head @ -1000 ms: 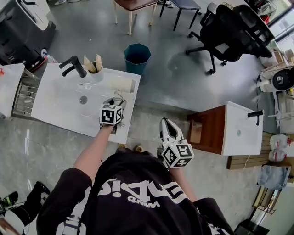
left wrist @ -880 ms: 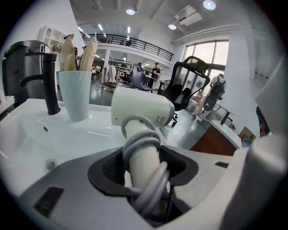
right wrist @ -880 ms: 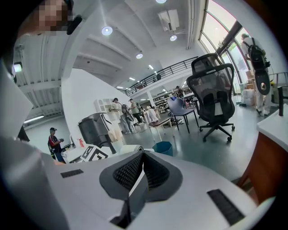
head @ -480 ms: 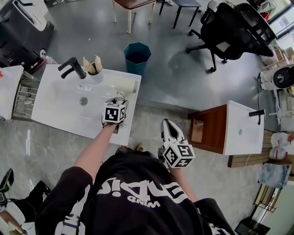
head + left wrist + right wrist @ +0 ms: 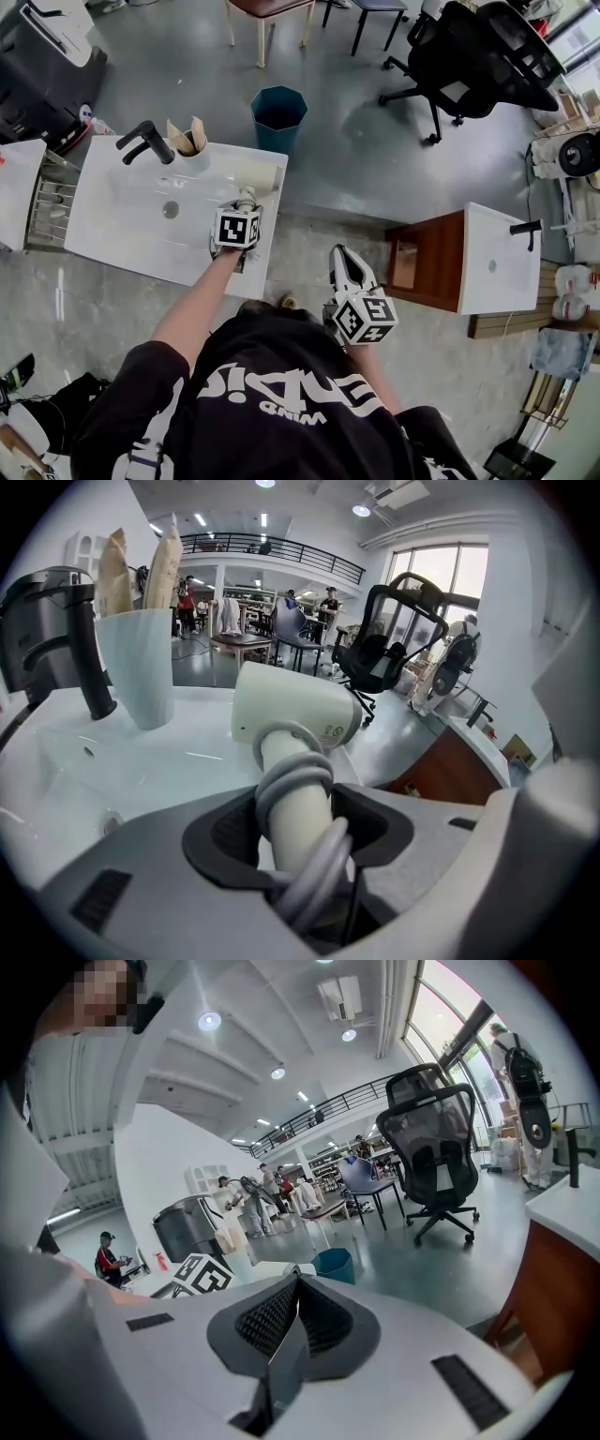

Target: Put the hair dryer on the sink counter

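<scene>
Left gripper (image 5: 305, 810) clamped on hair dryer (image 5: 292, 714) handle.

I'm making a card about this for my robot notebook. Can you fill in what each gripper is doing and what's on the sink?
left gripper: jaws closed on the hair dryer's handle
hair dryer: cream, head over the sink counter's near corner
cord: grey, wound round the handle
sink counter: white
faucet: black, at the far edge
cup: white, beside the faucet
right gripper: jaws together, empty, away from the counter
bin: teal, on the floor
</scene>
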A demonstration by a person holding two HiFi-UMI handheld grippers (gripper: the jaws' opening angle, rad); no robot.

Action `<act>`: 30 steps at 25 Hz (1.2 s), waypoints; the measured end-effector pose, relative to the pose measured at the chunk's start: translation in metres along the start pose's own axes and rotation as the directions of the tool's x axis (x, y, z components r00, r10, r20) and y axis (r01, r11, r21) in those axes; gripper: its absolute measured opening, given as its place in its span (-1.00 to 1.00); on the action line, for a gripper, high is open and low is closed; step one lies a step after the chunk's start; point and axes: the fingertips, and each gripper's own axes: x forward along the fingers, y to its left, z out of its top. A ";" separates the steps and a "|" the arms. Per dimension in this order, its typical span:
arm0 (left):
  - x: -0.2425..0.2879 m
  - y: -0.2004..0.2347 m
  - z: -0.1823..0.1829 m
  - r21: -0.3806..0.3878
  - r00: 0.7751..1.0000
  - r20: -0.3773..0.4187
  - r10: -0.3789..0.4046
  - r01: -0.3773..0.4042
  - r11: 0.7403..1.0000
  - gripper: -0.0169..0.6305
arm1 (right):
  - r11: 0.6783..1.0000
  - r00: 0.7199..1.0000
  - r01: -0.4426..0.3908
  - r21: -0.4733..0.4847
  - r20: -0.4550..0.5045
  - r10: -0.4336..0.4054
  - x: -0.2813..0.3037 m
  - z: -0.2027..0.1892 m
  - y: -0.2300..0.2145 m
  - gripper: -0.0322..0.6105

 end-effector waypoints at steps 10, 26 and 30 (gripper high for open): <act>-0.001 -0.001 0.003 -0.028 0.998 -0.031 -0.052 0.051 0.998 -0.25 | 1.000 1.000 0.006 0.022 -0.003 -0.006 0.001 -0.006 -0.003 -0.82; -0.005 -0.002 0.006 -0.020 1.000 0.002 -0.024 0.024 1.000 -0.20 | 1.000 1.000 -0.017 0.025 -0.014 0.017 0.005 -0.007 -0.007 -0.82; -0.007 0.001 0.012 -0.022 0.999 0.035 -0.011 0.011 1.000 -0.14 | 1.000 1.000 -0.015 0.027 -0.011 0.015 0.004 -0.006 -0.011 -0.82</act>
